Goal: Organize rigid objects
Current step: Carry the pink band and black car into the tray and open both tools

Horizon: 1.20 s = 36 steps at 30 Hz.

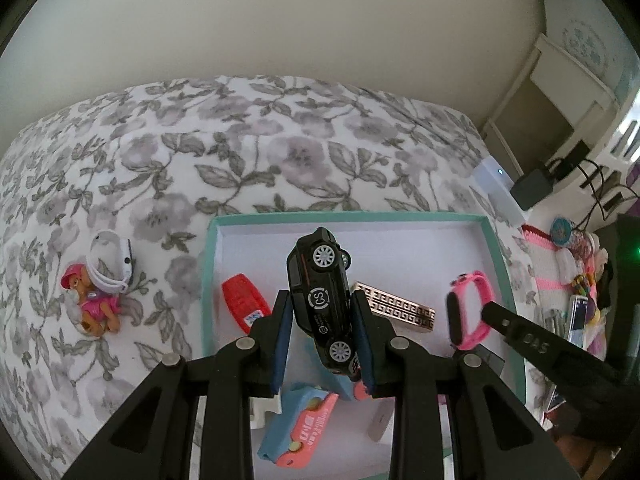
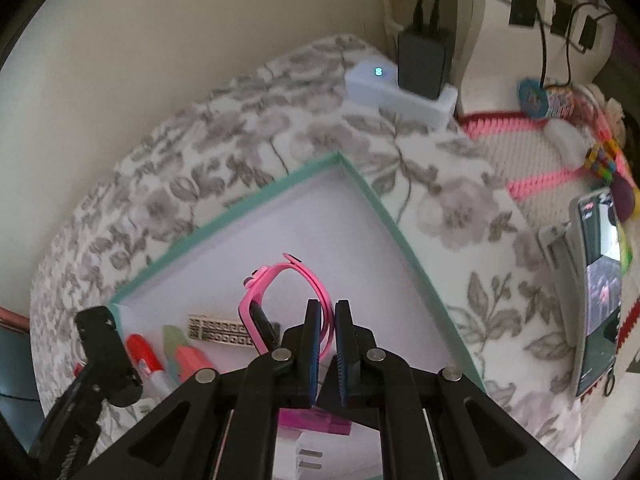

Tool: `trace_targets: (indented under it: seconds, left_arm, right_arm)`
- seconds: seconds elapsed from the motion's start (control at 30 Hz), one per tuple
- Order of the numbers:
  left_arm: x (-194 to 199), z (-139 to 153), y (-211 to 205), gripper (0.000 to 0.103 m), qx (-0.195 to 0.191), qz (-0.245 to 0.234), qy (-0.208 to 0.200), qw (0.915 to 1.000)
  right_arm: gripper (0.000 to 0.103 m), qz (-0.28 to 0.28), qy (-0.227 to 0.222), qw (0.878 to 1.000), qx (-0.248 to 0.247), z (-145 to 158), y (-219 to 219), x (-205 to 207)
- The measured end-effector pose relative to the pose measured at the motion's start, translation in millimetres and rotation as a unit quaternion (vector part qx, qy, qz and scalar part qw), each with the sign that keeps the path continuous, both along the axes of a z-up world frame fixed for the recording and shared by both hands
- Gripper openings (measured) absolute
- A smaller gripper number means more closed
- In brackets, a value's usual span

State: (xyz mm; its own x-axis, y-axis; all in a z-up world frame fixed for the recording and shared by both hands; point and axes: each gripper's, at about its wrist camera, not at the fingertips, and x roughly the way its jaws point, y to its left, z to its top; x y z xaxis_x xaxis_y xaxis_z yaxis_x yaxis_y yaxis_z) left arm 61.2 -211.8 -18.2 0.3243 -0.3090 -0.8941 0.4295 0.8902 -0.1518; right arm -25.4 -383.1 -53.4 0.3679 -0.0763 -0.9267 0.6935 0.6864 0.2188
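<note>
My left gripper (image 1: 320,312) is shut on a black toy car (image 1: 322,304), held tilted above the teal-rimmed white box (image 1: 208,280). My right gripper (image 2: 328,312) is shut on the strap of a pink wristband watch (image 2: 280,304) and holds it over the same box (image 2: 372,196); the watch also shows in the left wrist view (image 1: 468,312). In the box lie a red flat object (image 1: 242,300), a gold patterned bar (image 1: 396,308) and a blue-and-pink toy (image 1: 296,432). A pink dog figure (image 1: 94,300) and a white wristband (image 1: 110,260) lie on the floral cloth left of the box.
A white device with a lit dot (image 2: 384,88) and a black adapter (image 2: 424,60) stand beyond the box. A pink-and-white knitted mat (image 2: 532,148) with small trinkets and a phone (image 2: 596,288) lie to the right. A wall runs behind the table.
</note>
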Motion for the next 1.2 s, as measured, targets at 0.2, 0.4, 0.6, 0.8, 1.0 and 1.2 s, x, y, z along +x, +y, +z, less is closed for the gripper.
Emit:
trace_targets:
  seconds: [0.2, 0.4, 0.6, 0.8, 1.0, 1.2]
  left_arm:
    - [-7.8, -6.9, -11.1, 0.031, 0.012, -0.02, 0.007, 0.9997]
    - [-12.1, -13.2, -17.4, 0.031, 0.019, -0.033, 0.016, 0.9992]
    - [-12.6, -18.1, -19.2, 0.031, 0.025, -0.035, 0.025, 0.9988]
    - [-11.6, -19.8, -18.2, 0.042, 0.027, -0.031, 0.03, 0.9987]
    - [-10.9, -16.7, -17.4, 0.052, 0.027, -0.028, 0.029, 0.9988]
    - [-5.2, -5.7, -8.0, 0.056, 0.017, -0.014, 0.022, 0.9995]
  right_arm:
    - [0.009, 0.007, 0.012, 1.0, -0.006, -5.4, 2.8, 1.6]
    - [0.009, 0.01, 0.018, 1.0, -0.008, -5.9, 3.3, 1.8]
    - [0.011, 0.013, 0.025, 1.0, -0.012, -7.1, 3.8, 3.5]
    - [0.011, 0.014, 0.032, 0.999, -0.01, -9.4, 3.5, 4.0]
    - [0.011, 0.018, 0.034, 0.999, -0.014, -7.1, 4.4, 4.4]
    - [0.014, 0.02, 0.027, 0.999, -0.032, 7.7, 5.6, 5.0]
